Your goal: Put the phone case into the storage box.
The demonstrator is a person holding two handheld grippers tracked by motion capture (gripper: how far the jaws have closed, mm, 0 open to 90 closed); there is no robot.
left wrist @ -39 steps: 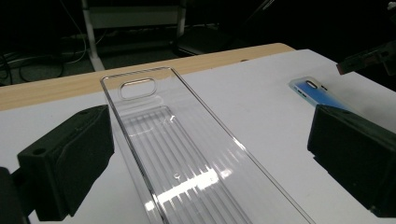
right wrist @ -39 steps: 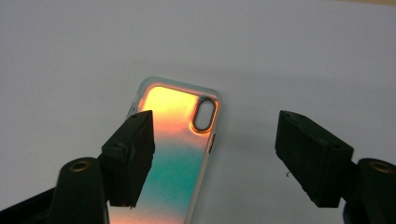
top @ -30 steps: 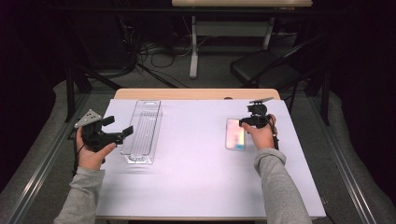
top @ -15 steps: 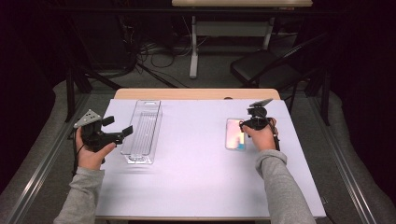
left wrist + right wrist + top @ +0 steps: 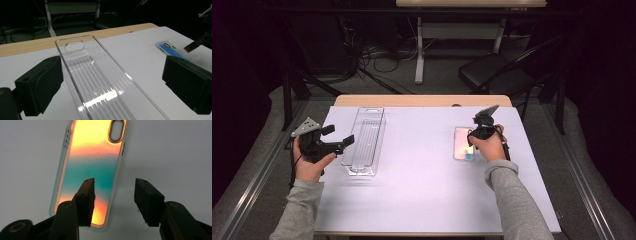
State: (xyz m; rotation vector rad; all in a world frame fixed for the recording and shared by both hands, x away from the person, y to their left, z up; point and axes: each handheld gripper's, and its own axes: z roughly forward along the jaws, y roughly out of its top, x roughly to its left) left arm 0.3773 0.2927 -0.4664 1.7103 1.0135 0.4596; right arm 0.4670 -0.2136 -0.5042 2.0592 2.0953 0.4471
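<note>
The translucent phone case with an orange-to-teal gradient and an oval camera cutout (image 5: 92, 167) lies flat on the white table surface, right of centre. The clear, ribbed, rectangular plastic tray (image 5: 364, 140) stands well apart at the left, lengthwise, open side up.

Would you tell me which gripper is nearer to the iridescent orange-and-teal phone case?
Right. The right gripper hangs directly over the iridescent orange-and-teal phone case, jaws straddling its edge; the left gripper sits across the table beside the clear plastic tray.
</note>
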